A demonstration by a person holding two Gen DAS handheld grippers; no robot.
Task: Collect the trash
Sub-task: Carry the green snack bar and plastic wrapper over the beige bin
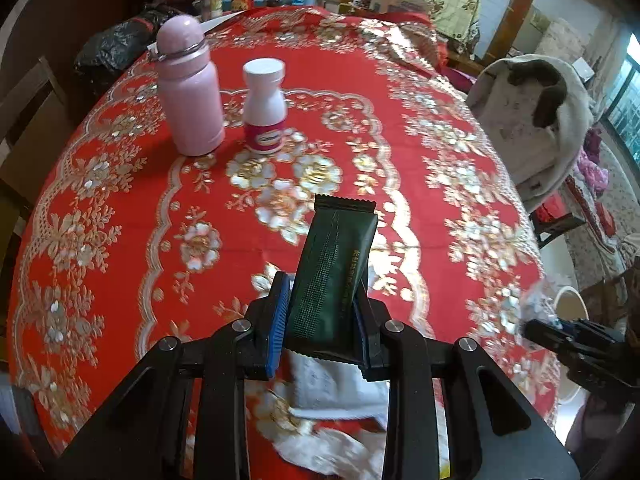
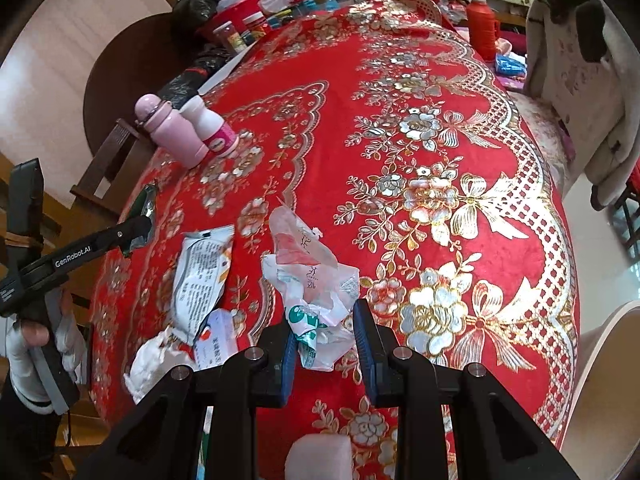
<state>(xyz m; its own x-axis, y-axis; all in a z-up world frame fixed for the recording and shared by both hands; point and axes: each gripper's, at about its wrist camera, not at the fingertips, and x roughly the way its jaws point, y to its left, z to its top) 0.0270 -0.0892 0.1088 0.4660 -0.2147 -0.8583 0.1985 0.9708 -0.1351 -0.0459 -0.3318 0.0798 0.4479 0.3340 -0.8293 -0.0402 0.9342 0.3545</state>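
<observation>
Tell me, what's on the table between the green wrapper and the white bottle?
Nothing. In the left wrist view, only bare red tablecloth with gold flowers lies between the green wrapper, held in the left gripper, and the white bottle.

Both claws (image 1: 320,312) (image 2: 326,344) clamped, angled downward

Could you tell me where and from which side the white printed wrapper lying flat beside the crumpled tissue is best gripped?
I'd take the white printed wrapper at its upper end, coming from above. It lies flat, but that end looks buckled off the red tablecloth, giving a pad room underneath. Its lower end touches other scraps.
</observation>
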